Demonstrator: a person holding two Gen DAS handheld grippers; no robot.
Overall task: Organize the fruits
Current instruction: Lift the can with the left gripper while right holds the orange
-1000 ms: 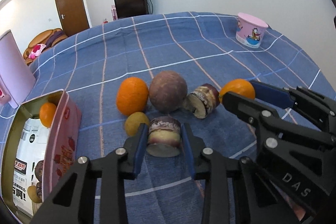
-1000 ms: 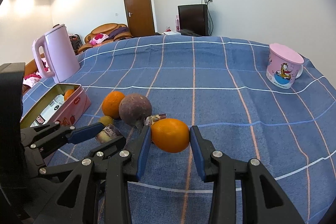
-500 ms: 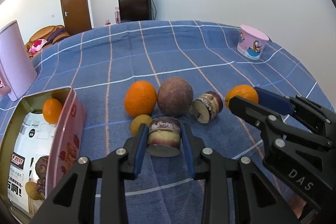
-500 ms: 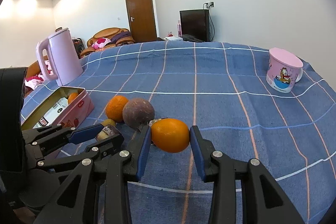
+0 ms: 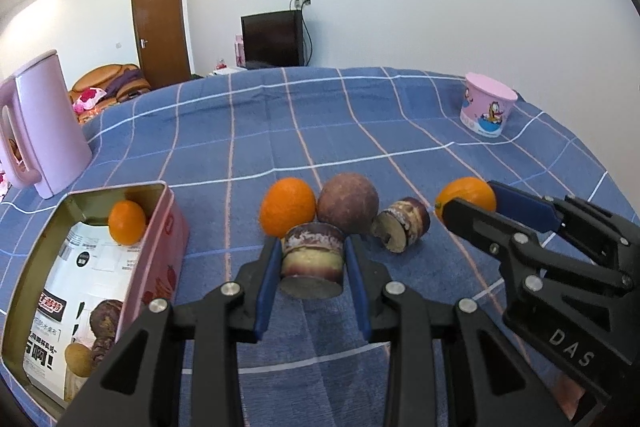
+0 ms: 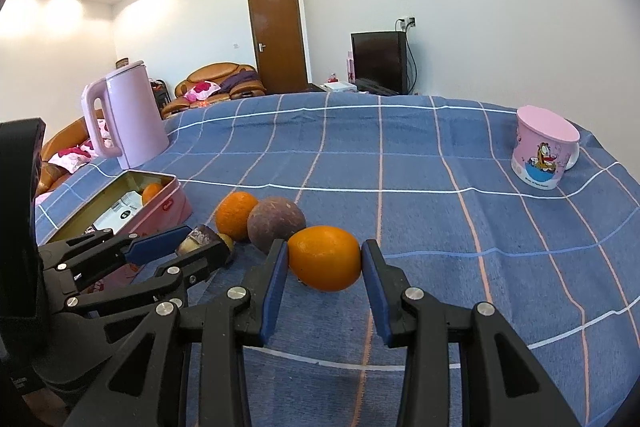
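On a counter covered with a blue checked cloth, a pink rectangular tin lies open at the left. Inside it, a small orange rests in the far corner, and several dark purple and yellowish fruit pieces sit at the near end on printed paper lining the bottom.

The left gripper has its jaws closed on a short cylinder of purple-skinned fruit, blue pads pressing both sides, its pale cut face turned toward the camera. Just behind it on the cloth, an orange and a round brownish-purple fruit sit touching each other. To their right, another cut purple piece lies on its side.

The right gripper has its jaws clamped on a second orange, one pad at each end, close above the cloth or on it; which cannot be told. In the right wrist view a small yellowish fruit peeks out behind the left gripper's held piece.

Farther back at the left stands a pink kettle with its lid shut. At the far right, well apart from the fruit, a pink cartoon mug stands upside down, so its contents cannot be seen.
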